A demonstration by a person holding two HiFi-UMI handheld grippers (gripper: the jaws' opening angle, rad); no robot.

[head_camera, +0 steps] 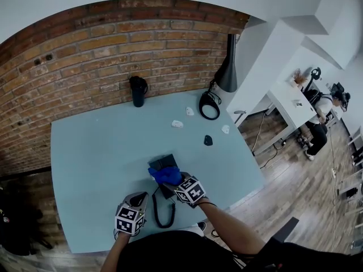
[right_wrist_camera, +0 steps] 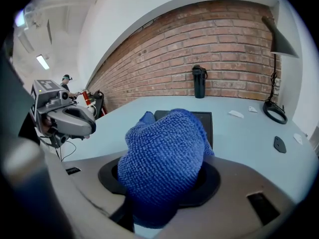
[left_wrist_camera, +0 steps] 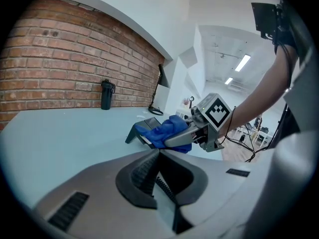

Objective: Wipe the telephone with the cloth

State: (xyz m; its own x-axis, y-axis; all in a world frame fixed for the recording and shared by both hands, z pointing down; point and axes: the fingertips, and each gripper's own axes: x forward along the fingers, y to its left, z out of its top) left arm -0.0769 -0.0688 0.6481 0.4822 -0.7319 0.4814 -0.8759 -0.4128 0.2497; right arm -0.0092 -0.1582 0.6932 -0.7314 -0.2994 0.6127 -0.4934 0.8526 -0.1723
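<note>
A dark telephone (head_camera: 161, 162) lies on the pale blue table (head_camera: 91, 152), near its front middle. A blue cloth (head_camera: 165, 175) rests bunched on the telephone's near end. My right gripper (head_camera: 174, 181) is shut on the cloth (right_wrist_camera: 167, 153), which fills the space between its jaws and hides most of the telephone (right_wrist_camera: 209, 121). My left gripper (head_camera: 138, 199) hovers to the left of the telephone, jaws closed together with nothing in them (left_wrist_camera: 159, 153). From it I see the right gripper (left_wrist_camera: 182, 138) pressing the cloth (left_wrist_camera: 167, 128) onto the telephone (left_wrist_camera: 138, 131).
A black coiled cord (head_camera: 164, 211) loops on the table between the grippers. A black bottle (head_camera: 138, 90) stands by the brick wall. A black lamp (head_camera: 228, 67) with a ring base (head_camera: 210, 106) stands far right. White scraps (head_camera: 177, 123) and a small black piece (head_camera: 208, 140) lie beyond the telephone.
</note>
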